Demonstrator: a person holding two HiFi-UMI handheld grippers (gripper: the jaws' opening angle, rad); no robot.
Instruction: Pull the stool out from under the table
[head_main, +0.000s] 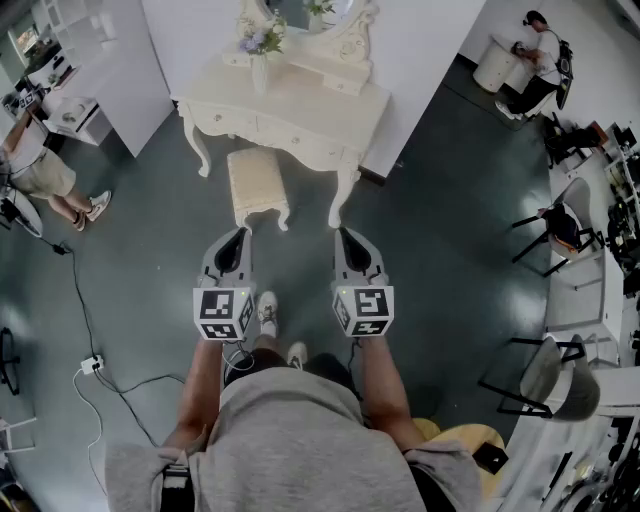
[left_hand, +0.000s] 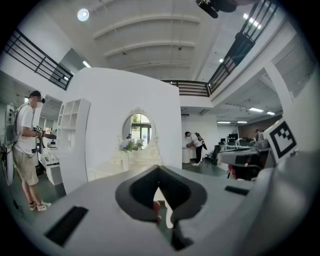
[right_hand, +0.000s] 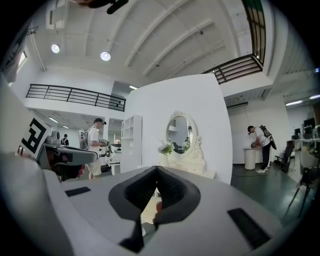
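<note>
A cream padded stool (head_main: 257, 184) stands on the dark floor in front of the cream dressing table (head_main: 290, 115), its far end by the table's front edge between the legs. My left gripper (head_main: 240, 236) hangs shut and holds nothing, just short of the stool's near right corner. Level with it and further right, my right gripper (head_main: 346, 235) is also shut and holds nothing, close to the table's right front leg (head_main: 341, 200). In the left gripper view the left gripper (left_hand: 159, 172) points at the table (left_hand: 125, 162) and its oval mirror. In the right gripper view the right gripper (right_hand: 156, 171) faces the same table (right_hand: 187, 165).
A vase of flowers (head_main: 260, 50) stands on the table top. A person (head_main: 40, 165) stands at the left, another (head_main: 540, 65) bends over at the back right. Black-framed chairs (head_main: 560, 228) line the right side. A power strip with cables (head_main: 92, 365) lies on the floor at the left.
</note>
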